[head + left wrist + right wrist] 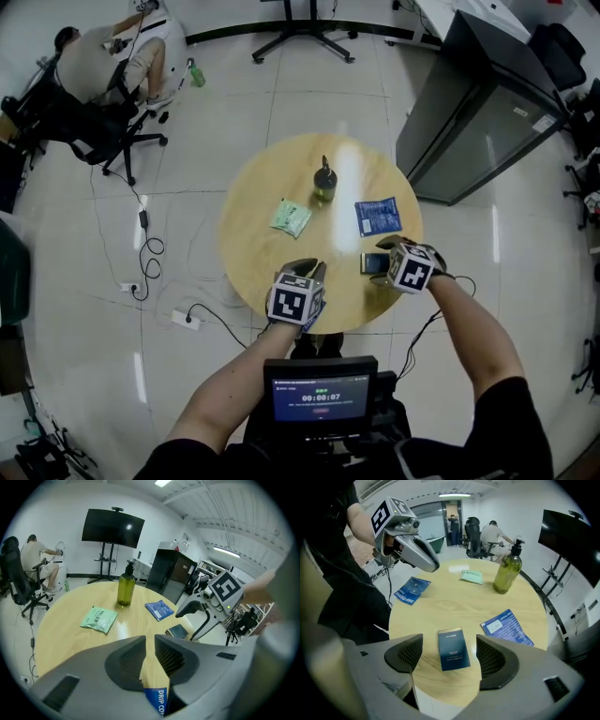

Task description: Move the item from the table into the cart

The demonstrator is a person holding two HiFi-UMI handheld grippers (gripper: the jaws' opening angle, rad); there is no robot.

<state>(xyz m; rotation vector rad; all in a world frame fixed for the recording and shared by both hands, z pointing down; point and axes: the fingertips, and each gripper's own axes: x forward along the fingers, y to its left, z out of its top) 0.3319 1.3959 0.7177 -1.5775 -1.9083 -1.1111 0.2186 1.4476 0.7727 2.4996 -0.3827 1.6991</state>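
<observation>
On the round wooden table point(253, 234) lies a small dark blue box point(375, 262). My right gripper point(382, 255) hangs just above it, pointing steeply down. In the right gripper view the box point(453, 649) lies between the wide-apart jaws of that gripper point(450, 641), and no pad touches it. My left gripper point(307, 269) hovers over the table's near edge with its jaws only a narrow slit apart point(149, 641). A blue drip coffee packet point(412, 590) lies flat under it, unheld. No cart shows in any view.
Further back on the table stand a green pump bottle point(324, 181), a green packet point(291, 217) and a larger blue packet point(378, 217). A black cabinet point(478, 103) stands to the right. A seated person point(103, 61) and floor cables point(145, 253) are at the left.
</observation>
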